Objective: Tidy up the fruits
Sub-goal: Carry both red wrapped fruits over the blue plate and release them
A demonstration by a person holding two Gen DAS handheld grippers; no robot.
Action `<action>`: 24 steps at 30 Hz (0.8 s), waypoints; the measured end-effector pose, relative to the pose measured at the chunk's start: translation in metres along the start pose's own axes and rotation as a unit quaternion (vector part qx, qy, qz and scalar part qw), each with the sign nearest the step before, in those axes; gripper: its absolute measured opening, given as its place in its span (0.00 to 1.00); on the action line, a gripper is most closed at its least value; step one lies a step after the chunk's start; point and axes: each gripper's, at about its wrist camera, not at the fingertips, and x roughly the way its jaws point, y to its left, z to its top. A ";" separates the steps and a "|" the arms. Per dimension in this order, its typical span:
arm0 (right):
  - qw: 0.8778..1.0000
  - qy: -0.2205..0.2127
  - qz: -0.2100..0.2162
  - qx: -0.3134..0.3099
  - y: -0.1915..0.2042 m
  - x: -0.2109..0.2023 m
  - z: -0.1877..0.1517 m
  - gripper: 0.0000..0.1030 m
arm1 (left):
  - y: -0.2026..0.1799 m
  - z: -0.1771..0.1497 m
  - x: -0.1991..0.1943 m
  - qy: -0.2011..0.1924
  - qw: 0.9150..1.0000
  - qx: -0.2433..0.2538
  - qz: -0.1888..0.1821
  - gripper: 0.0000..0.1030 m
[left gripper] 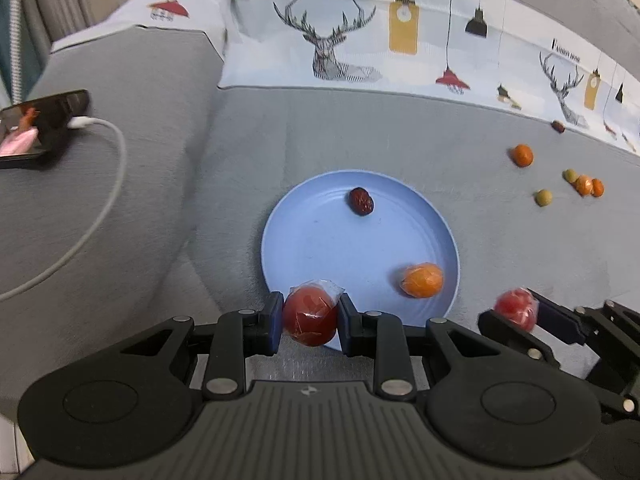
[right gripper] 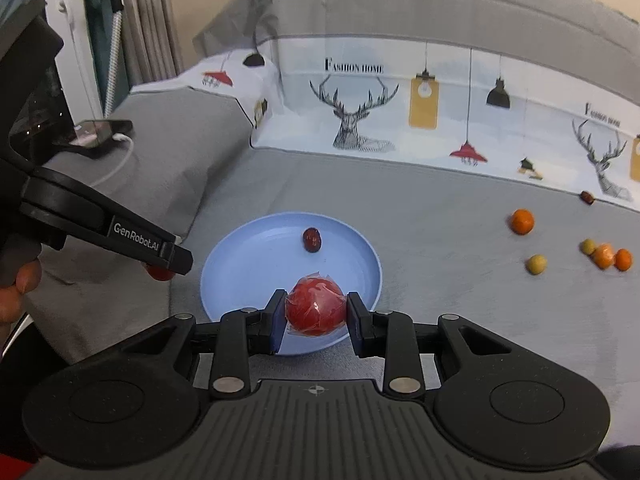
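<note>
Gripping a wrapped red fruit [left gripper: 310,316] in your left gripper [left gripper: 308,320] at the blue plate's [left gripper: 320,248] near rim, you clench a second red fruit [right gripper: 316,306] in your right gripper [right gripper: 316,312], poised above the plate's near edge, both ready to drop.

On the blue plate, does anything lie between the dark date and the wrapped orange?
No. In the left wrist view the plate is bare between the date and the orange.
</note>
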 end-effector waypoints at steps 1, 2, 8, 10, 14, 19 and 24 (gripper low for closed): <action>1.000 0.004 0.002 0.001 -0.001 0.007 0.000 0.32 | 0.000 0.002 0.006 0.004 1.000 0.003 0.000 0.29; 1.000 0.008 0.002 0.000 -0.002 0.015 0.001 0.32 | 0.000 0.004 0.013 0.009 1.000 0.005 -0.001 0.29; 0.999 0.039 0.011 0.000 -0.001 0.057 -0.002 0.32 | 0.001 0.014 0.048 0.023 1.000 0.014 -0.007 0.29; 0.999 0.047 0.016 -0.003 0.002 0.067 -0.004 0.32 | -0.001 0.018 0.058 0.025 0.999 0.019 -0.006 0.29; 0.998 0.056 0.019 -0.015 0.006 0.087 -0.004 0.32 | -0.002 0.025 0.074 0.026 0.999 0.022 -0.007 0.30; 0.998 0.060 0.009 -0.016 0.004 0.096 0.000 0.52 | 0.000 0.030 0.077 0.000 1.000 0.017 -0.005 0.90; 0.999 0.044 -0.011 -0.005 -0.004 0.076 0.002 0.83 | 0.005 0.023 0.054 -0.033 0.999 0.024 0.004 1.00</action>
